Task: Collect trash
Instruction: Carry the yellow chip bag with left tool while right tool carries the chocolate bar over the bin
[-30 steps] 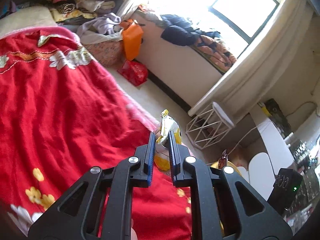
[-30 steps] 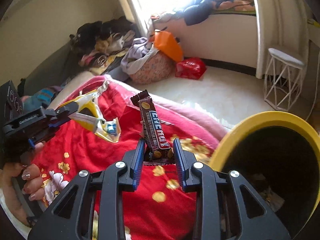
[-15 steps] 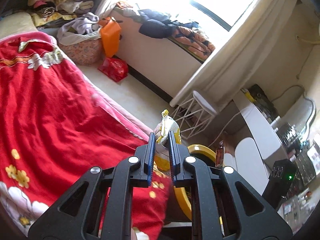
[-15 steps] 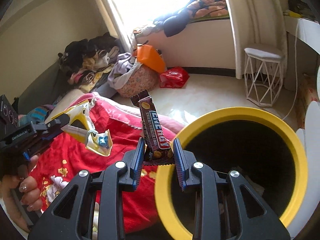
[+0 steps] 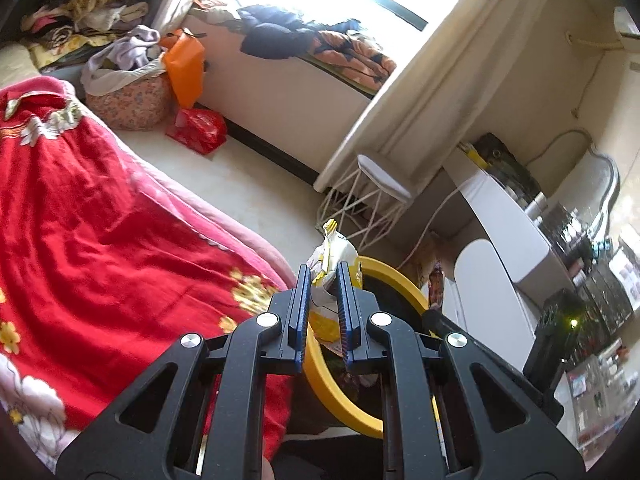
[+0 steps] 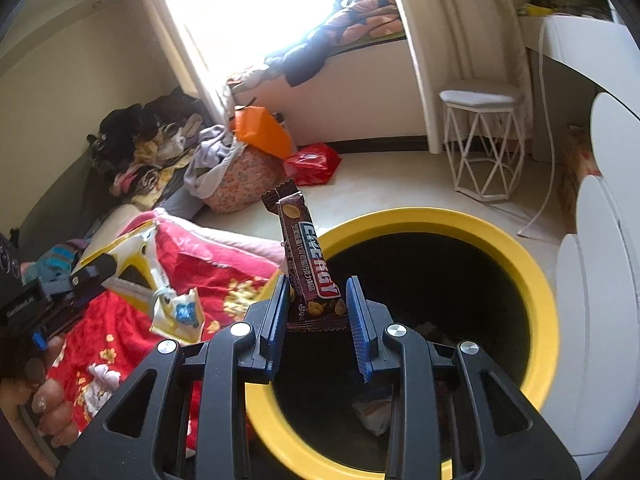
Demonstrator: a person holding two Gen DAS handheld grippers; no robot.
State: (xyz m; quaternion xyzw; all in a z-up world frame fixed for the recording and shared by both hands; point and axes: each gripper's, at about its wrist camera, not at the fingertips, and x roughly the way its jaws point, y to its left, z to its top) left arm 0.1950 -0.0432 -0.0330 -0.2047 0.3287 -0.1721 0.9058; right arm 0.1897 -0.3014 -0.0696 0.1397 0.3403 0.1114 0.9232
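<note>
Yellow-rimmed and dark inside, the trash bin (image 6: 536, 280) stands on the floor beside the bed, and both hand-held grippers are carrying trash to it. The right gripper (image 6: 318, 306) holds a brown chocolate bar wrapper (image 6: 310, 264) by its lower end, fingers closed to a narrow gap against its edges, so the wrapper stands upright above the bin's mouth; in the right wrist view the opening fills the space from about 12 to 5 o'clock of the fingers, which suggests that letting go would drop the wrapper inside. The left gripper (image 5: 323, 294) is pinched nearly closed on a crumpled yellow-and-white snack bag (image 5: 332, 256), thin enough to need that tight grip. In the right wrist view, the bag (image 6: 176, 308) hangs at about 9 o'clock over the red floral blanket (image 6: 224, 268), so it probably has some way to go before it clears the rim. Some scraps (image 6: 374, 410) already lie at the bottom of the bin. A white wire stool (image 6: 482, 136) and a red plastic bag (image 6: 312, 162) sit well apart on the floor.
</note>
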